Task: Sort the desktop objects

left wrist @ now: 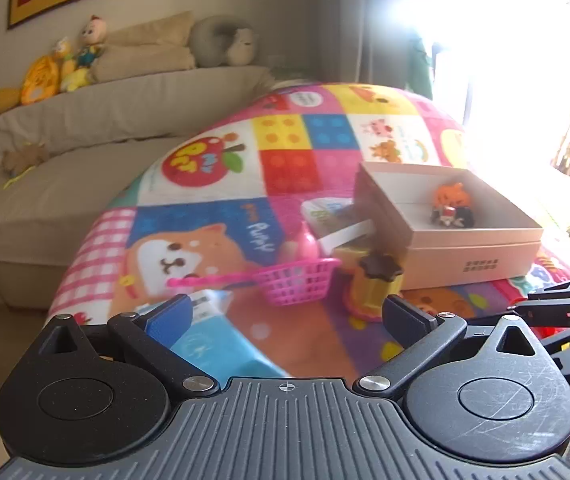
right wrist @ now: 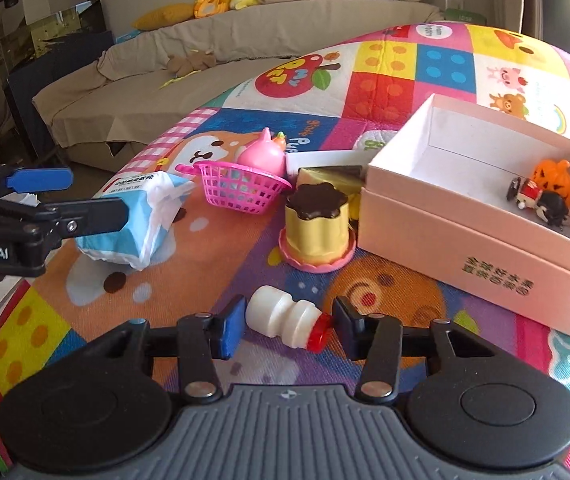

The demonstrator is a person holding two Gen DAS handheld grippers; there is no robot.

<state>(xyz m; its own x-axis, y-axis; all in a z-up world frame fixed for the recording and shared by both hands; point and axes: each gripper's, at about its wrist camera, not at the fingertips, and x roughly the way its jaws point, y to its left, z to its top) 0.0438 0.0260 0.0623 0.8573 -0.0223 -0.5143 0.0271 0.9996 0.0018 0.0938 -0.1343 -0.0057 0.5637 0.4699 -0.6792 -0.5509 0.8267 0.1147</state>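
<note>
A pink open box stands on the colourful mat, also in the left wrist view; inside lie an orange pumpkin toy and a small black-and-red figure. A white toy bottle with a red cap lies on its side between the open fingers of my right gripper. My left gripper is open over a blue-and-white tissue pack, which also shows in the right wrist view. A pudding toy and a pink basket stand left of the box.
A pink round toy sits behind the basket. A yellow cake-wedge toy lies against the box. A beige sofa with plush toys runs behind the mat. Bright window light is at the right of the left wrist view.
</note>
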